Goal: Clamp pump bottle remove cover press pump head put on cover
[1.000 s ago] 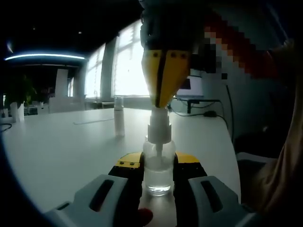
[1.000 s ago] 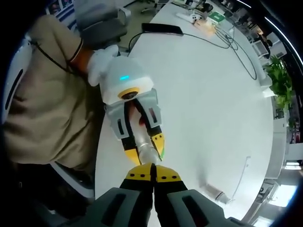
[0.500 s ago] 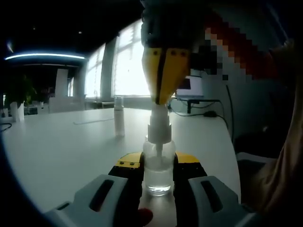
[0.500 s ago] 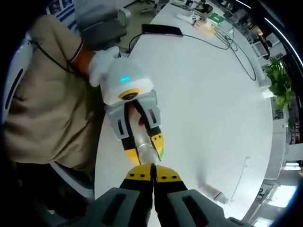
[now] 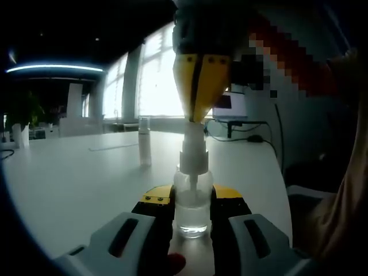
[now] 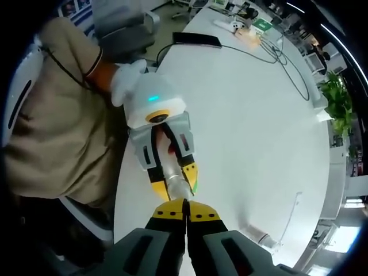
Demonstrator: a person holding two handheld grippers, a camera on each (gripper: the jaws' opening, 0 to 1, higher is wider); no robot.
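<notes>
A clear pump bottle (image 5: 191, 208) stands on the white table (image 5: 75, 184), and my left gripper (image 5: 191, 196) is shut on its body. The white pump head (image 5: 193, 154) is bare. My right gripper (image 5: 194, 119) hangs point-down over it, jaws shut on nothing, its tips touching or just above the top of the pump. From the right gripper view, my right gripper (image 6: 185, 202) looks straight down on the bottle (image 6: 176, 176) held in the left gripper (image 6: 175, 183). The clear cover (image 5: 144, 148) stands upright farther back on the table, and the cover (image 6: 261, 236) lies at the lower right here.
A person in a beige shirt (image 6: 52, 132) stands at the table's edge (image 6: 118, 190). Cables (image 6: 276, 54), a black flat device (image 6: 196, 38) and small items lie at the far end. A plant (image 6: 339, 98) stands beyond. Bright windows (image 5: 155, 86) are behind.
My right gripper has risen slightly above the pump head. The left gripper and the bottle have stayed put.
</notes>
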